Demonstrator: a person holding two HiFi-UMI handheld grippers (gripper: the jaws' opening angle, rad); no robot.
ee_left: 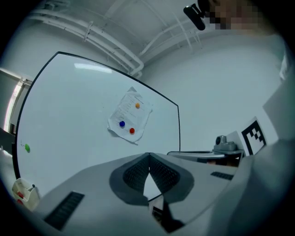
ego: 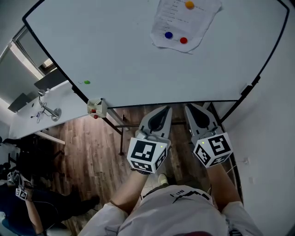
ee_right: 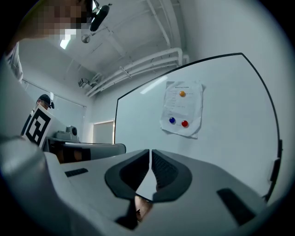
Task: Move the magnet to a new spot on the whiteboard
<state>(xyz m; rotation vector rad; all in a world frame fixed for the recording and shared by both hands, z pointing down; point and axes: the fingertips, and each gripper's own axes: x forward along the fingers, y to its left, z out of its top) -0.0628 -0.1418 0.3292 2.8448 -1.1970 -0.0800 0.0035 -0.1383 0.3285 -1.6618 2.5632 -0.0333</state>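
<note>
Near the white whiteboard's (ego: pixel 115 55) lower left edge sits the small round green magnet (ego: pixel 86 82), so spread your left gripper's (ego: pixel 163 110) empty, pressed-together jaws before reaching; your right gripper's (ego: pixel 191 109) are pressed together too.

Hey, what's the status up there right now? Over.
Shut, empty: left gripper, right gripper, low, off whiteboard. On paper: orange magnet, blue magnet, red magnet; green magnet alone, left. Nothing blocking.
</note>
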